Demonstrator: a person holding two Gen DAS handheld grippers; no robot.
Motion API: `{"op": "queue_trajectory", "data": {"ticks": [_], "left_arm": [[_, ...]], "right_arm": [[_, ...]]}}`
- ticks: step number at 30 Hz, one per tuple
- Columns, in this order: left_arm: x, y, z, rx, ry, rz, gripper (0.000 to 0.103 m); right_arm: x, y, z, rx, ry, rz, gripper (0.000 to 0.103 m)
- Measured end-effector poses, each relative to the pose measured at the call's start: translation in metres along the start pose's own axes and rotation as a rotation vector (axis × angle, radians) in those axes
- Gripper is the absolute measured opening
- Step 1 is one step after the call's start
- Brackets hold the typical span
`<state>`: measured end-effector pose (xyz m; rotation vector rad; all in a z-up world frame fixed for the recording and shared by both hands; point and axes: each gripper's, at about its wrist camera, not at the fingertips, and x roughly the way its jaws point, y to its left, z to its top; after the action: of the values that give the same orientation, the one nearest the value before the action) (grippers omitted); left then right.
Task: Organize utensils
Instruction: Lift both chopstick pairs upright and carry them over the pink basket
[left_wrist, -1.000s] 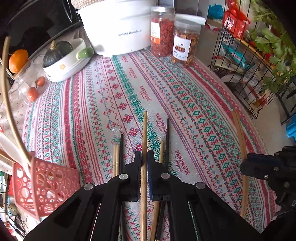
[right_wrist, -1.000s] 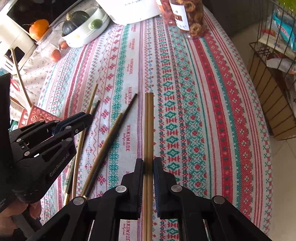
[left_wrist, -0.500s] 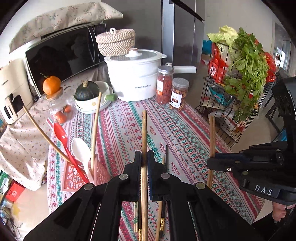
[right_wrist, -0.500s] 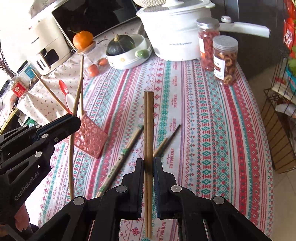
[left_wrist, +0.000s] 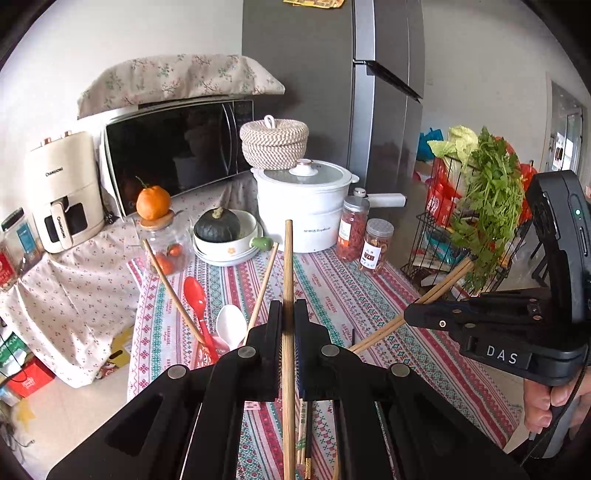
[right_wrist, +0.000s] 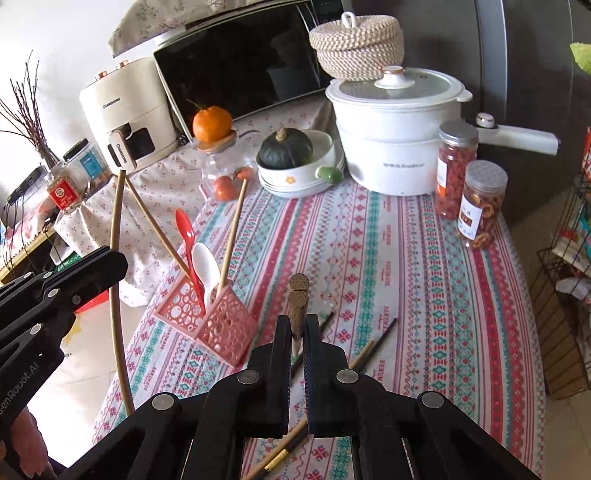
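Patterned tablecloth (right_wrist: 406, 258) below both grippers. Pink holder (right_wrist: 218, 325) ahead-left of right gripper (right_wrist: 297, 332), clamped on chopstick pair (right_wrist: 298, 291); left gripper (left_wrist: 287, 325) pinches single chopstick (left_wrist: 288, 266). Transport step; next likely tip ends down, lower into holder.

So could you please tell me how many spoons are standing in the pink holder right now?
2. A red spoon and a white spoon stand side by side in the pink holder, between the wooden chopsticks already there. The holder's walls could hide something shorter.
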<state>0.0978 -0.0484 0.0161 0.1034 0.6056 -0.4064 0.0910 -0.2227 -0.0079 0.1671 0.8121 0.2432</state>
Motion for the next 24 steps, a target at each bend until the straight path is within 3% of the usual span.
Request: {"op": "queue_trajectory", "data": {"ticks": [5, 14, 24], "left_arm": [[-0.017, 0.01, 0.003, -0.017, -0.048, 0.002, 0.006], [-0.057, 0.029, 0.022, -0.059, -0.204, 0.007, 0.006], [-0.058, 0.07, 0.03, -0.13, -0.358, 0.036, 0.006]], "right_arm": [[-0.007, 0.014, 0.007, -0.031, -0.025, -0.002, 0.005], [-0.037, 0.039, 0.022, -0.094, -0.083, 0.004, 0.005], [-0.039, 0.061, 0.037, -0.116, -0.086, 0.061, 0.005]]}}
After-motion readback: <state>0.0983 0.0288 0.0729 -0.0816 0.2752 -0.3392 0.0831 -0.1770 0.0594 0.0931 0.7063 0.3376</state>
